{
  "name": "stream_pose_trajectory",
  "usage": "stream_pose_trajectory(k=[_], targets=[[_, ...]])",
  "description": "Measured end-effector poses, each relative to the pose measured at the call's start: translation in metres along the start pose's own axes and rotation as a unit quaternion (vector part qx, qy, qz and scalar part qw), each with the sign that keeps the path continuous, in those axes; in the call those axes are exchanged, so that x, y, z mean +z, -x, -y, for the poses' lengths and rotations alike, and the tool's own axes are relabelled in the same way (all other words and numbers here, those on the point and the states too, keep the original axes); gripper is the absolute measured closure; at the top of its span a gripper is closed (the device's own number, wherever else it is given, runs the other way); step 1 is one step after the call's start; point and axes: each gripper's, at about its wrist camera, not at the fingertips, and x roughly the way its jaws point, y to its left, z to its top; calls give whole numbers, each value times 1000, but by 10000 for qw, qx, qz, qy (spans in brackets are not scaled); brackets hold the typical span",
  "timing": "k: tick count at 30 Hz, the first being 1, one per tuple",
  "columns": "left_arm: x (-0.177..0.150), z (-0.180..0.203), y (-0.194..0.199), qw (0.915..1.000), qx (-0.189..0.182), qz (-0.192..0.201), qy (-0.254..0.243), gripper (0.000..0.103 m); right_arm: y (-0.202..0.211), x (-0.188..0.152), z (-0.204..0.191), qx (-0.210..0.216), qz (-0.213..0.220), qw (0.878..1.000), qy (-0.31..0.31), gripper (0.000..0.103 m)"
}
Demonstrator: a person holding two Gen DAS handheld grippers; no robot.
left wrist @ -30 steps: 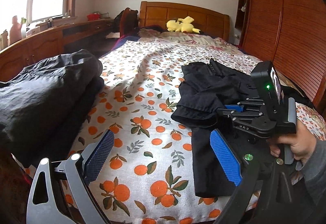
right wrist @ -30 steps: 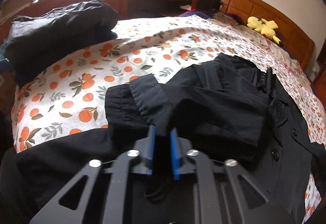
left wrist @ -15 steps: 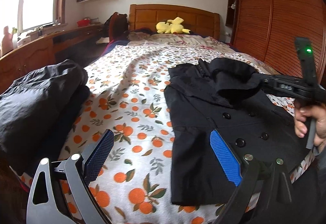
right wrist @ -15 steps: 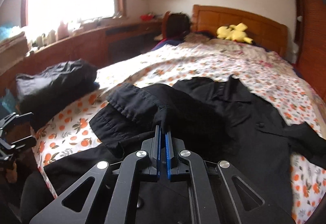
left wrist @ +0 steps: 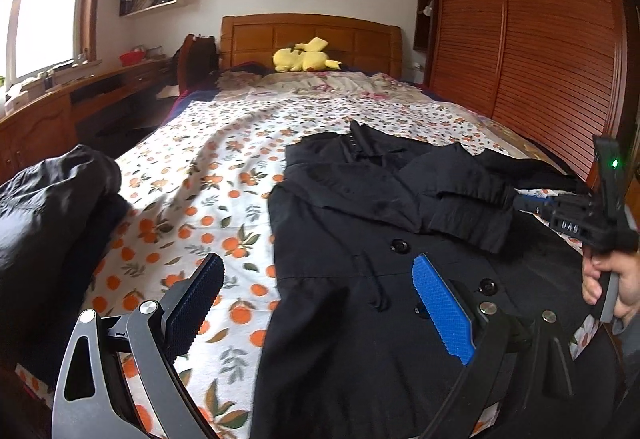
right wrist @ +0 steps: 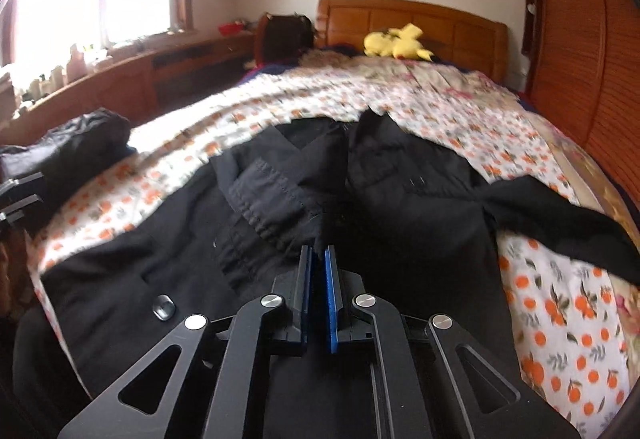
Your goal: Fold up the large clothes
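Since a second ago my right gripper [right wrist: 319, 263], clamped on the coat's sleeve [right wrist: 276, 199], has dragged it across the front, toward the right. The black coat [left wrist: 360, 279] lies lengthwise on the orange-print bed [left wrist: 208, 175], collar toward the headboard [left wrist: 312, 35], I think. My left gripper [left wrist: 316, 303] hangs wide open.
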Motion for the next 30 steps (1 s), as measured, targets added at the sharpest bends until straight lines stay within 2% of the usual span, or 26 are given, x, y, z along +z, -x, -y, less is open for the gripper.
stream_pose_trajectory(k=[3,6,10,12,13,16,17,19,25,30], targets=[[0,9,-4,10000,-44,-30,-69,7,1,-9,9,-80,-57,9999,-75,97],[0,16,-6,9999,-75,-30,-126,7,8,-13,14,-96,-10,9999,-123,87],[-2,23,-4,9999,-118,12,-109,7,21,-15,13,-90,48,9999,-95,84],[-4,26,0,9999,-133,35,-95,7,28,-15,9,-60,79,9999,-23,78],[-5,27,0,9999,-137,43,-84,7,32,-15,7,-63,97,9999,26,70],[-9,29,1,9999,-164,45,-29,7,38,-14,-3,-19,102,9998,177,64],[-9,30,2,9999,-163,44,-33,7,39,-13,-7,6,108,9997,241,57],[-9,32,0,9999,-159,33,-60,7,39,-12,-16,71,118,9993,348,50],[-9,31,-5,9998,-174,-2,-128,7,19,-9,-37,399,-28,9979,504,50],[-3,26,-20,9996,-235,-14,-166,7,-20,-11,-48,477,-417,9961,620,50]])
